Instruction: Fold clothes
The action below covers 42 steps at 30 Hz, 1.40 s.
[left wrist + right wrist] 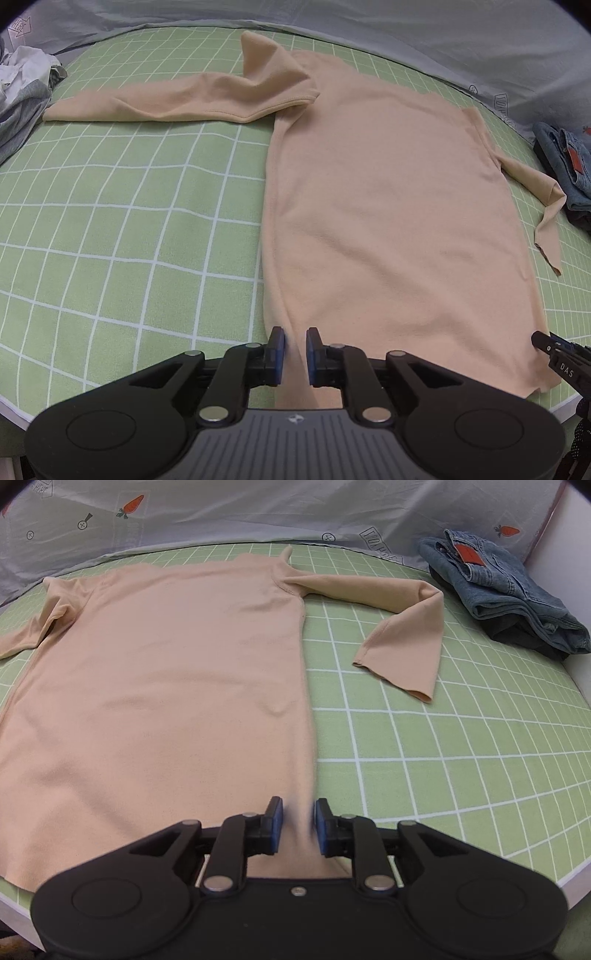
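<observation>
A peach long-sleeved shirt [388,206] lies flat on the green checked sheet [129,221], hem toward me. It also shows in the right wrist view [166,686]. My left gripper [295,350] sits at the hem's left corner, fabric between its slightly parted blue pads [279,354]. My right gripper [298,823] sits at the hem's right corner, fabric between its pads [321,827]. The right gripper's tip shows in the left wrist view [554,350]. The left sleeve [177,103] lies stretched out leftward; the right sleeve [399,627] is bent back on itself.
Folded blue jeans [506,590] lie at the far right of the sheet [461,738]. A heap of grey and white clothes [22,92] lies at the far left. A grey patterned cover [221,509] runs along the back. The bed's front edge is just below the grippers.
</observation>
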Motion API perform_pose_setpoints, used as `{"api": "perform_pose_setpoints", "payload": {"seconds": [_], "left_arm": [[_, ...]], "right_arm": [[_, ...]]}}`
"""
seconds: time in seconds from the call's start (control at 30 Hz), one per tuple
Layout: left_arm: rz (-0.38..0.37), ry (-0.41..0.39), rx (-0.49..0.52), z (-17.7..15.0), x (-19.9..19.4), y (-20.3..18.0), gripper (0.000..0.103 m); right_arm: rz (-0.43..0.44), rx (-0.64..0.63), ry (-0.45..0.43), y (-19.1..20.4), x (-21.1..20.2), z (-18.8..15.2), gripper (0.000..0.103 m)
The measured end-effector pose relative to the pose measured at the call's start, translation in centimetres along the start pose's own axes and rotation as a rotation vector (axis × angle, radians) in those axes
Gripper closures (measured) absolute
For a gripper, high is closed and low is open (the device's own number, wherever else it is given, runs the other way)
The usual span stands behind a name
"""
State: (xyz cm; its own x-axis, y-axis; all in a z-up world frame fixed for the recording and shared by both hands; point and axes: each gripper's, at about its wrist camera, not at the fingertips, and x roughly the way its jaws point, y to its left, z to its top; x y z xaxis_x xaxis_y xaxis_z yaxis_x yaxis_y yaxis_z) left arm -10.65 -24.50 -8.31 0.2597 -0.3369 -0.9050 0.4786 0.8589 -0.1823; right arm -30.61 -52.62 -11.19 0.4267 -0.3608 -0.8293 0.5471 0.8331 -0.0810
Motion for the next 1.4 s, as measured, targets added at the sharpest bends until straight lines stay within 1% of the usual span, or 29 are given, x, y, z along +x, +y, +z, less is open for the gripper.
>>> {"api": "perform_pose_setpoints", "payload": {"seconds": [0.07,0.1,0.13,0.17,0.23,0.33,0.4,0.47,0.53,0.6,0.73,0.8,0.83,0.9,0.93,0.97,1.0,1.03,1.13,1.2,1.23,1.27,1.33,1.37,1.4], "left_arm": [[0.008,-0.031,0.004,0.5,-0.2,-1.3,0.079],[0.01,-0.038,0.002,0.8,0.0,-1.9,0.074],[0.009,-0.041,-0.002,0.9,0.3,-2.7,0.068],[0.008,-0.044,-0.006,1.1,0.6,-3.5,0.066],[0.008,-0.049,-0.013,1.4,1.3,-5.0,0.059],[0.025,-0.044,-0.005,1.7,2.9,-7.9,0.056],[0.023,-0.028,0.013,2.2,4.1,-9.8,0.053],[0.016,-0.009,0.032,3.0,5.1,-11.0,0.053],[0.031,-0.012,0.056,3.9,5.8,-12.0,0.05],[0.042,-0.011,0.069,4.6,6.3,-12.7,0.047],[0.053,0.014,0.068,5.4,7.1,-13.1,0.047],[0.062,0.035,0.064,5.6,7.7,-13.3,0.047],[0.064,0.036,0.074,5.6,7.8,-13.4,0.045],[0.069,0.038,0.093,5.7,8.0,-13.6,0.042],[0.071,0.04,0.103,5.8,8.1,-13.7,0.038],[0.072,0.043,0.111,5.9,8.2,-13.8,0.037],[0.075,0.047,0.121,6.0,8.3,-13.9,0.034],[0.081,0.051,0.132,6.1,8.4,-14.1,0.033],[0.107,0.065,0.178,6.2,8.8,-14.7,0.029],[0.114,0.073,0.208,6.0,9.0,-15.2,0.022],[0.117,0.076,0.22,5.8,9.1,-15.4,0.019],[0.117,0.079,0.225,5.8,9.2,-15.5,0.017],[0.117,0.086,0.227,5.8,9.3,-15.5,0.012],[0.119,0.092,0.226,5.8,9.4,-15.5,0.011],[0.122,0.098,0.226,5.9,9.6,-15.5,0.006]], "right_arm": [[0.015,0.01,-0.019,-0.8,0.0,0.2,0.068],[0.017,0.014,-0.032,-1.3,0.1,0.6,0.064],[0.017,0.018,-0.049,-1.9,0.3,1.1,0.054],[0.017,0.019,-0.067,-2.6,0.5,1.6,0.044],[0.016,0.011,-0.1,-3.9,1.3,3.1,0.033],[0.04,-0.006,-0.107,-5.6,3.2,5.1,0.032],[0.053,-0.024,-0.106,-6.4,4.3,5.8,0.032],[0.049,-0.045,-0.107,-6.9,5.2,6.4,0.032],[0.05,-0.054,-0.114,-7.5,6.0,7.2,0.033],[0.037,-0.026,-0.119,-8.4,6.7,8.0,0.033],[-0.017,0.04,-0.119,-10.0,8.3,9.3,0.032],[-0.013,0.056,-0.111,-10.5,8.7,9.4,0.032],[-0.006,0.065,-0.112,-10.7,8.7,9.3,0.033],[0.008,0.072,-0.118,-10.9,8.6,9.0,0.039],[0.016,0.076,-0.122,-11.1,8.6,9.0,0.052],[0.018,0.083,-0.124,-11.3,8.6,9.0,0.07],[0.012,0.089,-0.124,-11.5,8.6,9.2,0.078],[0.003,0.094,-0.122,-11.8,8.6,9.3,0.094],[-0.058,0.153,-0.111,-13.8,8.6,9.5,0.096],[-0.13,0.215,-0.102,-16.0,8.6,9.3,0.096],[-0.17,0.239,-0.099,-17.3,8.7,9.1,0.096],[-0.222,0.258,-0.097,-18.7,8.7,8.9,0.096],[-0.338,0.277,-0.094,-21.6,8.8,8.5,0.096],[-0.387,0.28,-0.094,-22.7,8.8,8.4,0.096],[-0.426,0.287,-0.095,-23.9,8.7,8.2,0.096]]}}
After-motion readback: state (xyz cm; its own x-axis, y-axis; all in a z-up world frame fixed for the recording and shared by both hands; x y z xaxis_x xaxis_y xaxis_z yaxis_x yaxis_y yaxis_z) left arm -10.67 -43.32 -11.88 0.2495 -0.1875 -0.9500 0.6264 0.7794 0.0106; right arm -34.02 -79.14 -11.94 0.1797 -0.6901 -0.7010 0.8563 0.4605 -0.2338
